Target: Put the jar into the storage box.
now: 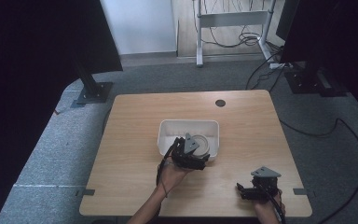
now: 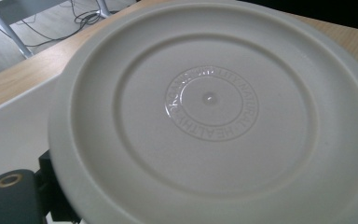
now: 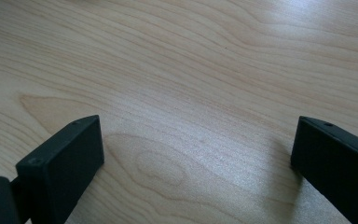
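Observation:
A round white plate [image 1: 203, 143] stands tilted in a white rectangular bin [image 1: 167, 131] at the middle of the table. Its ringed underside [image 2: 209, 100], with embossed lettering around the centre, is very close in the left gripper view. My left gripper [image 1: 198, 157] is at the bin's near edge, shut on the plate's rim. One of its black fingers [image 2: 10, 199] shows beside the rim; the other is hidden by the plate. My right gripper [image 1: 242, 190] [image 3: 196, 135] hovers low over bare wood near the front right edge, jaws wide apart with nothing between them.
The wooden table [image 1: 135, 116] has a round cable hole [image 1: 220, 103] near its far edge. Black stands [image 1: 93, 88] and cables [image 1: 345, 135] lie on the grey carpet around it. A white desk frame [image 1: 230, 21] stands beyond.

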Demonstrator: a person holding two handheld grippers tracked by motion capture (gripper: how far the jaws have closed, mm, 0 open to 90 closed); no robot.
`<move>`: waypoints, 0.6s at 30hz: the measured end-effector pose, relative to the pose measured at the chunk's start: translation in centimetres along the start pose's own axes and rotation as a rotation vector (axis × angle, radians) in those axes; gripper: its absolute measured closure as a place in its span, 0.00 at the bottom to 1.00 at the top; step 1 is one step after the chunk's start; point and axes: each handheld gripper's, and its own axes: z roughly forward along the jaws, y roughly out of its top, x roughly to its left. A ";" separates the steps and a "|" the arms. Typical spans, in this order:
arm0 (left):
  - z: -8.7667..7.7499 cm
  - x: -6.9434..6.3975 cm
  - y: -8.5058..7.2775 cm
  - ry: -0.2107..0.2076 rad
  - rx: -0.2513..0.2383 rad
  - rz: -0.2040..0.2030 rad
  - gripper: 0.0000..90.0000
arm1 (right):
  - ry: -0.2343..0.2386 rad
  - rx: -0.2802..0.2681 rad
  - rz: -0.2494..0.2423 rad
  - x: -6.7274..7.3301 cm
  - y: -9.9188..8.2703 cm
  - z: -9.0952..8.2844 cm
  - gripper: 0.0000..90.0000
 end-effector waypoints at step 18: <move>2.6 1.8 -0.3 0.048 0.011 -0.039 0.12 | 0.002 0.000 -0.003 0.0 0.0 0.0 0.02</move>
